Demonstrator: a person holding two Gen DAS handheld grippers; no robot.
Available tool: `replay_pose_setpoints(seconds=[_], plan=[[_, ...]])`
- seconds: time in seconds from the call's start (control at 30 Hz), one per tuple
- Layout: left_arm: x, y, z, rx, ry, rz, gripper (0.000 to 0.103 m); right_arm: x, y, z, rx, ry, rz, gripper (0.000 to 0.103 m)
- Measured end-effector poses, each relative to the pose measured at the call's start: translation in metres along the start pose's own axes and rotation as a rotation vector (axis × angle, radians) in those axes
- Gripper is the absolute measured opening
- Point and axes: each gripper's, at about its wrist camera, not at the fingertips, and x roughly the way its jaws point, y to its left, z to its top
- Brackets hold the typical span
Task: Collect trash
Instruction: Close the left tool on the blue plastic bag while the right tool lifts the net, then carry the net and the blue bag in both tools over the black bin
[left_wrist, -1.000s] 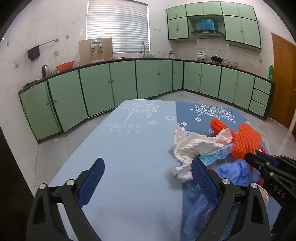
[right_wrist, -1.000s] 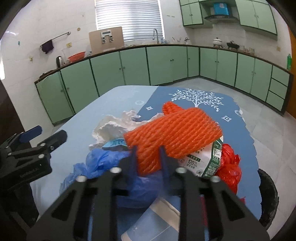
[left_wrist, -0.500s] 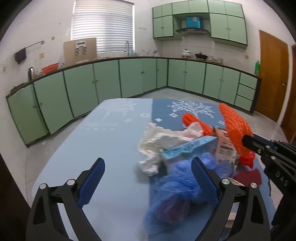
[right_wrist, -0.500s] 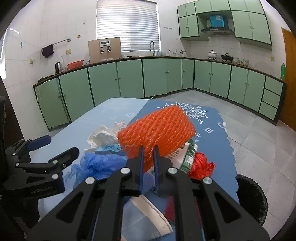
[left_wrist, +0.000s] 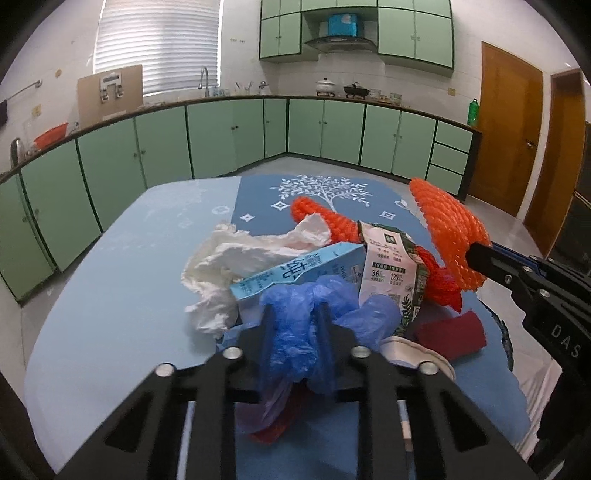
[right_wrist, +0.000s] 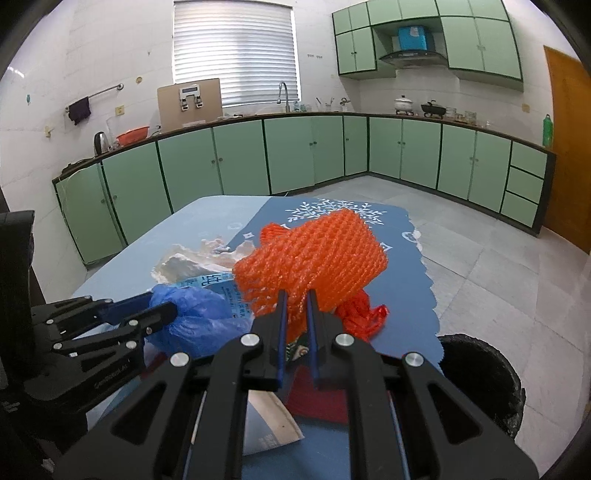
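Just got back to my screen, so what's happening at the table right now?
A person is clearing a trash pile off the blue-clothed table with two handheld grippers. The right gripper is shut on an orange foam fruit net, lifted above the pile. The left gripper has just been closing and now pinches a crumpled blue plastic bag. A blue milk carton, white tissue and red scraps lie on the table. A black bin stands beside it.

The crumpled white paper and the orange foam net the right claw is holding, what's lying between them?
In the left wrist view, a light blue carton and a white-and-green label wrapper lie between the white paper and the orange foam net.
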Motion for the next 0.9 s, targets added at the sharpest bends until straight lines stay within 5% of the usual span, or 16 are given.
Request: replay_pose_setpoints(seconds=[0.57, 0.9], plan=[[-0.058, 0.027, 0.056, -0.125, -0.103, -0.131, 0.011, -0.053, -0.024, 0.025, 0.035, -0.085, -0.058, 0.009], [-0.062, 0.004, 0.058, -0.045, -0.129, -0.067, 0.011, -0.067, -0.040, 0.014, 0.058, -0.088, -0.088, 0.009]])
